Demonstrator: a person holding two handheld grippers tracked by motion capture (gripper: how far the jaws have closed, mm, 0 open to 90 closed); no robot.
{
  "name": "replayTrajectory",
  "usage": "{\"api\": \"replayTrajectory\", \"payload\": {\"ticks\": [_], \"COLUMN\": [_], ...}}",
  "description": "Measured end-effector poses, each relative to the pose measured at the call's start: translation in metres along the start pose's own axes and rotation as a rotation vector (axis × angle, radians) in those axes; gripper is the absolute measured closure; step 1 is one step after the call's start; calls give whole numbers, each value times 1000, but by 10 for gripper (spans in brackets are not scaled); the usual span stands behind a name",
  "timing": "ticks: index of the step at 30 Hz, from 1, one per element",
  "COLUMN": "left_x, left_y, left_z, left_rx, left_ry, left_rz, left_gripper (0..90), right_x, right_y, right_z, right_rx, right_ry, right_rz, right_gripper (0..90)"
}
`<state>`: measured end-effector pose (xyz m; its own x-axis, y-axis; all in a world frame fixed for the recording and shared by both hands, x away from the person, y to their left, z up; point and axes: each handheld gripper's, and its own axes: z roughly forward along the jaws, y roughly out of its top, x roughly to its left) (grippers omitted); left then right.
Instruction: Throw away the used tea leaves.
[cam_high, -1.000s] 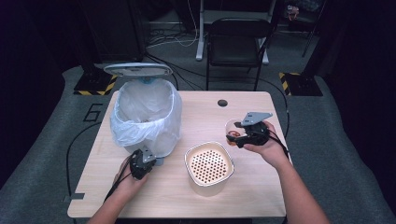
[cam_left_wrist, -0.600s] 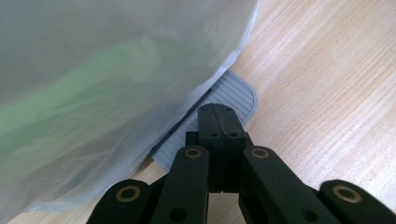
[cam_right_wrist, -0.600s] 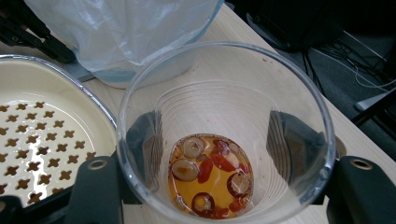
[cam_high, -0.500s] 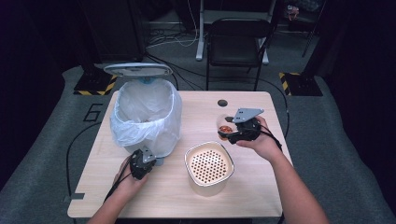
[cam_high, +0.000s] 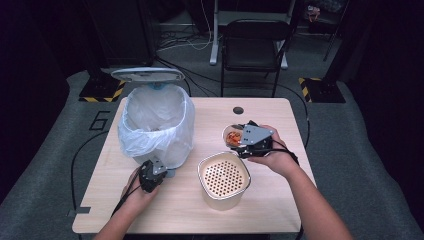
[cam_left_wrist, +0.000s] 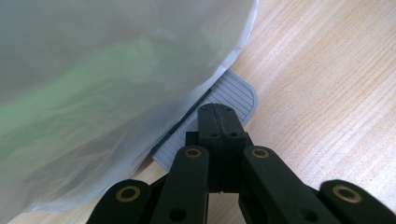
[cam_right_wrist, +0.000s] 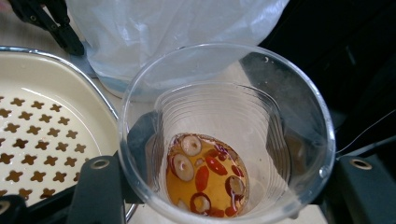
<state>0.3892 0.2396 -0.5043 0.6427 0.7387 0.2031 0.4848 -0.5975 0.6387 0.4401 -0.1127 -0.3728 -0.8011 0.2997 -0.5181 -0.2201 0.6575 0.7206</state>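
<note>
Left gripper (cam_high: 152, 175) rests low with fingers closed together; right gripper (cam_high: 239, 141) is raised, fingers spread.

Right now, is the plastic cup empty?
No, in the right gripper view the clear plastic cup holds amber liquid with red and white fruit slices at its bottom.

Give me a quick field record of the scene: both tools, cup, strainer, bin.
left tool: shut, pressing the bin pedal
right tool: shut on the clear cup
cup contents: amber liquid with red and pale slices
strainer bowl: on the table, beside the cup
bin: bag-lined, lid up
</note>
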Motion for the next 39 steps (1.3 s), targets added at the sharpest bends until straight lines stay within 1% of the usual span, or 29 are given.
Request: {"api": "replayTrajectory", "payload": {"ticks": [2,5,6,7,8,9,11,12,13,15,17,21,25,27,30,31,32,34,36,38,39], "left_x": [0,0,0,0,0,0,0,0,0,0,0,0,0,0,0,0,0,0,0,0,0], "left_y": [0,0,0,0,0,0,0,0,0,0,0,0,0,0,0,0,0,0,0,0,0], "left_z": [0,0,0,0,0,0,0,0,0,0,0,0,0,0,0,0,0,0,0,0,0], "left_rx": [0,0,6,6,6,6,6,6,6,6,6,6,7,7,7,7,7,7,-1,6,6], "left_ry": [-1,1,-3,-3,-3,-2,-2,-2,-2,-2,-2,-2,-3,-4,-4,-4,-4,-4,-1,-4,-2], "left_rz": [0,1,2,2,1,1,1,2,1,1,1,2,1,1,2,1,1,2,-1,2,1], "left_gripper": [900,900,900,900,900,900,900,900,900,900,900,900,900,900,900,900,900,900,900,900,900], "right_x": [4,10,12,15,17,19,23,25,27,30,33,38,44,47,51,52,53,57,61,65,67], "right_y": [3,7,8,9,10,11,14,15,16,19,21,23,22,22,23,23,24,25,25,25,25], "right_z": [-1,-2,-2,-1,-1,0,0,0,0,0,0,2,4,5,5,5,5,6,7,8,8], "right_rx": [3,22,27,36,52,61,84,91,95,101,112,119,145,171,184,188,194,218,227,247,252], "right_ry": [-15,-47,-51,-45,-46,-51,-51,-59,-70,-76,-93,-110,-129,-142,-152,-168,-171,-186,-182,-194,-195], "right_rz": [-39,-124,-150,-164,-187,-225,-268,-296,-317,-352,-398,-465,-539,-602,-646,-676,-698,-771,-814,-870,-887], "right_gripper": [373,376,378,379,380,381,388,391,393,396,400,406,411,415,420,421,422,425,426,428,429]}}
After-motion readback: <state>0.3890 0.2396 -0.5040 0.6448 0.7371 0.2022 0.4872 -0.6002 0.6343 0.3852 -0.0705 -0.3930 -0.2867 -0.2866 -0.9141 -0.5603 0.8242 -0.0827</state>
